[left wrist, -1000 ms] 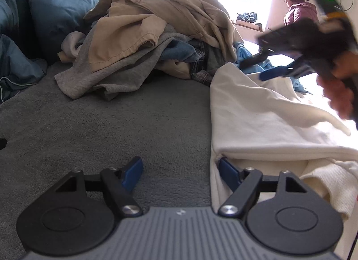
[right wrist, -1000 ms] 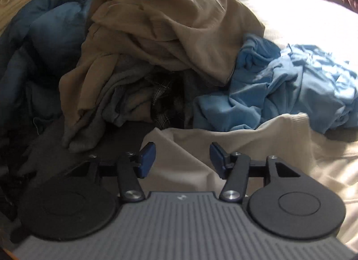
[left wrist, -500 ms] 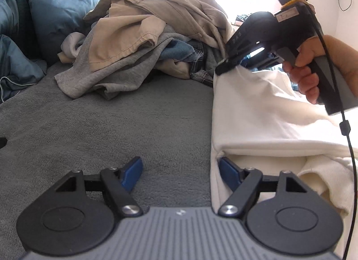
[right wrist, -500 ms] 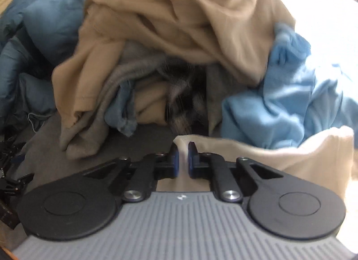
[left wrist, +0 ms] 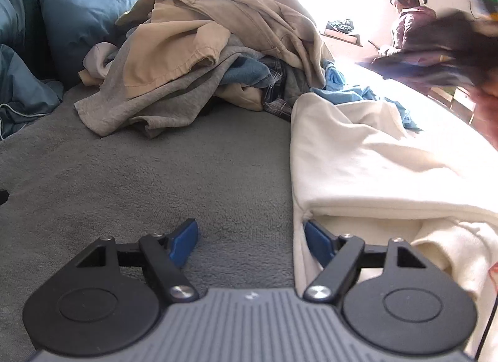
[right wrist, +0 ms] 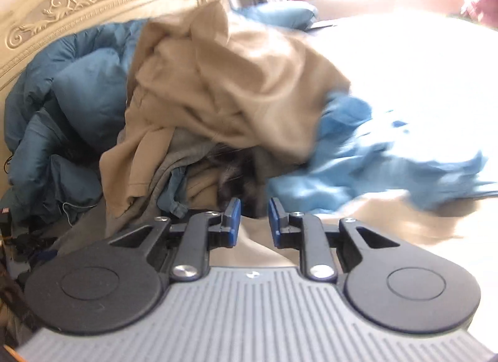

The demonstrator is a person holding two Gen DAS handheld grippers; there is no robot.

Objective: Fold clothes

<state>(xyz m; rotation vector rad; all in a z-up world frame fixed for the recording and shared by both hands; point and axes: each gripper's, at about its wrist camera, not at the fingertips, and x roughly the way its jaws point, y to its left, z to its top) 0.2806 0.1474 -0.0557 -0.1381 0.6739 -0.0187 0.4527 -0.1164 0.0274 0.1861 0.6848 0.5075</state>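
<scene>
Counted: one cream garment (left wrist: 358, 156) lying apart on the grey blanket (left wrist: 155, 181); one heaped pile of clothes (left wrist: 218, 50), exact number of pieces unclear, at least one tan, one grey, one plaid, one light blue (right wrist: 389, 156). One blue duvet (left wrist: 77, 10). One carved headboard (right wrist: 77, 0). Two grippers: left gripper (left wrist: 250, 239), right gripper (right wrist: 253, 218). One other person (left wrist: 411, 16) in the background.

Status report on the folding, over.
Left claw open at the near edge of the cream garment. Right claw just reopened, nothing between the pads. Unfolded clothes pile behind, not blocking.
</scene>
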